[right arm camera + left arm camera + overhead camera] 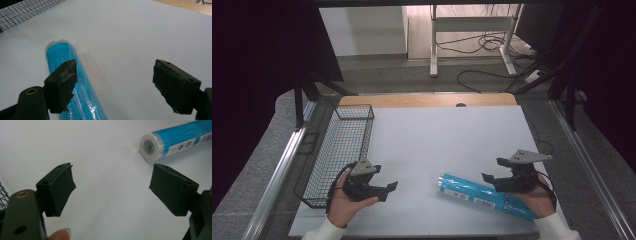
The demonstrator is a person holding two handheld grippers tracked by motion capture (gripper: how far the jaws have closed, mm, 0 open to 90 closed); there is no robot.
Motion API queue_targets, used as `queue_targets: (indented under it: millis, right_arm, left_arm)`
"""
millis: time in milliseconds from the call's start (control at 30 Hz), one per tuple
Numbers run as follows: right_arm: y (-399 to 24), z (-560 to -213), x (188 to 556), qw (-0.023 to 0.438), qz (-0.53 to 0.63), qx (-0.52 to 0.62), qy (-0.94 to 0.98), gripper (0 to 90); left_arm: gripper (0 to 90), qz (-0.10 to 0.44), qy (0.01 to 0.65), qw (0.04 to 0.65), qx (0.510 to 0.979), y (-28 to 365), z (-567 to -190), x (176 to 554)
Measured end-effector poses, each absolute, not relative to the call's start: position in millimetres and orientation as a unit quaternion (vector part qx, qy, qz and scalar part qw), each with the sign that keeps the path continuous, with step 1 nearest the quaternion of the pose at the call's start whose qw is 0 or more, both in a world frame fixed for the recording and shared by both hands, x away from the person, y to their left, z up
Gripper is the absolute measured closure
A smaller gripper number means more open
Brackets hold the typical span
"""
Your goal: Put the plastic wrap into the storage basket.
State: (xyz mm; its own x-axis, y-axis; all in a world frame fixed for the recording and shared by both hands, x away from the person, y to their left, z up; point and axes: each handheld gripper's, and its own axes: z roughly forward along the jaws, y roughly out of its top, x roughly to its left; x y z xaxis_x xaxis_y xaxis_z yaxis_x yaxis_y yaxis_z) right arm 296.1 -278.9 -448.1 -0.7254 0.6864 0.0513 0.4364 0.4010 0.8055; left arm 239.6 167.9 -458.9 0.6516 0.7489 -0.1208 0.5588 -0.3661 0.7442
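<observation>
Left gripper (387,190): matte black body, grey three-cornered plate on top, black cable looping behind the hand. In the left gripper view each jaw ends in a blocky black pad with small holes; a brass-ringed hole sits in the near arm. Right gripper (493,171): same black build, grey plate, black cable; its pads (63,82) look frayed at the edges. Both of the person's wrists show white sleeve cuffs (324,231).
</observation>
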Motion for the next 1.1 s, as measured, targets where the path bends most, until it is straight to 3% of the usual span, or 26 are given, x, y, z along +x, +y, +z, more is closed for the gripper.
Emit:
queue_targets:
  millis: [600, 1100]
  right_arm:
    - [-295.0, -443.1, 293.8, 0.158, 0.422, 0.360, 0.817, 22.6]
    - [-348.9, -441.9, 270.8, 0.199, 0.385, 0.431, 0.792, 31.5]
  left_arm:
    - [19.0, 0.115, 0.398, 0.389, 0.823, 165.0, -463.4, 240.3]
    - [19.0, 0.113, 0.396, 0.390, 0.824, 165.5, -463.2, 239.2]
